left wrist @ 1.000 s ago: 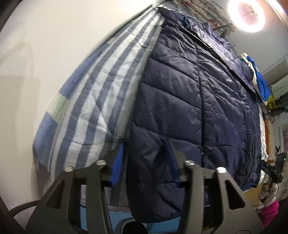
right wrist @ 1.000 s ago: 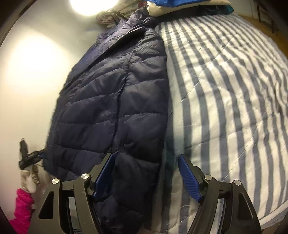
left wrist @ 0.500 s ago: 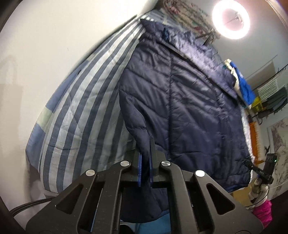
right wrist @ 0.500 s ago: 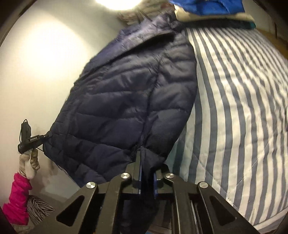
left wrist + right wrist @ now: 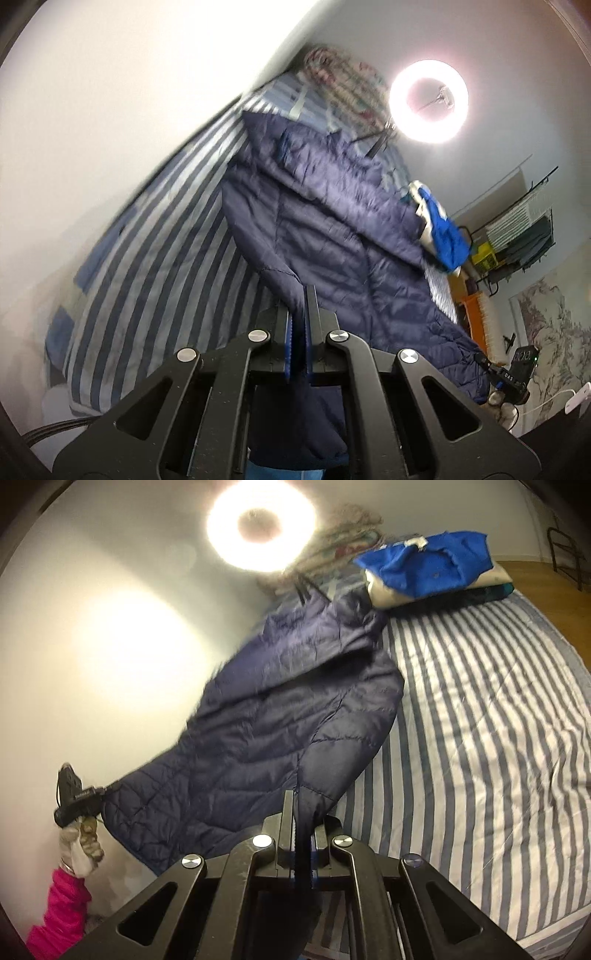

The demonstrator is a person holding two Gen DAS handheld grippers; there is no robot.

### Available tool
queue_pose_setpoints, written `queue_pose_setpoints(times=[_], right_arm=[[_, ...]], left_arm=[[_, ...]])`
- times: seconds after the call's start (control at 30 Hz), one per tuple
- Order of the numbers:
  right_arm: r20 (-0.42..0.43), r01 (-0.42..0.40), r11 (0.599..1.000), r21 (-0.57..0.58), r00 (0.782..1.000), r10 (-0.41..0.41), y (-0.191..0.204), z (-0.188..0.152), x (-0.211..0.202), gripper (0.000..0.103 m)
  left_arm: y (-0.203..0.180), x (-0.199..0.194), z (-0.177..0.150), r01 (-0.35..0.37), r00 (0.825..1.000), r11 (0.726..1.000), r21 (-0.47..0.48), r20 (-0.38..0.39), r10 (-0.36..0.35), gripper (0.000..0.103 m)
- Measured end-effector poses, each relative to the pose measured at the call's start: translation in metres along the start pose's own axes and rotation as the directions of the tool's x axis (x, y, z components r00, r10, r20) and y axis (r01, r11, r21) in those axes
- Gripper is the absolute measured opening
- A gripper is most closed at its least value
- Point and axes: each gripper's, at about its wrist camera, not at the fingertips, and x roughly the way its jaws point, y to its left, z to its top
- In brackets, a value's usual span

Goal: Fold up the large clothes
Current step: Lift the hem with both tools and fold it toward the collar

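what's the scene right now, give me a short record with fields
garment: navy puffer jacket, near hem raised off the bed
surface: blue and white striped bedspread
left gripper: shut on the jacket hem
right gripper: shut on the jacket hem
background: folded clothes stack at far end, ring light

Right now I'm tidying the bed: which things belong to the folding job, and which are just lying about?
In the job:
- navy puffer jacket
- left tongs, shut on its hem
- right tongs, shut on its hem

Lying about:
- folded blue clothes stack
- ring light
- striped bedcover
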Motion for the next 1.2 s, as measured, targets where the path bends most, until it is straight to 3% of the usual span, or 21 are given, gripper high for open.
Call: queue_pose_setpoints(times=[0.23,0.5,0.77,1.2], right_arm=[[0.058,-0.001,1.000,0.004,0.998,0.001,0.003,0.034,-0.013,0.002],[0.092,-0.005,1.000,-0.005,0.996,0.006,0.004,0.076,-0.001,0.002],[0.113,0.013,0.999,0.033,0.993,-0.017,-0.009,0.135,0.042,0.002],[0.080,0.109,0.990,0.084,0.990,-0.116,-0.049,0.211,0.128,0.002]], left_arm=[[-0.025,-0.009,0.032,-0.004,0.998,1.000,0.010,0.067,0.003,0.002],[-0.043,0.012,0.071,0.008,0.994,1.000,0.005,0.106,-0.008,0.002],[-0.046,0.064,0.124,0.009,0.994,1.000,0.020,0.111,-0.011,0.002],[-0.018,0.166,0.189,-0.071,0.989,0.997,-0.024,0.126,0.074,0.002]])
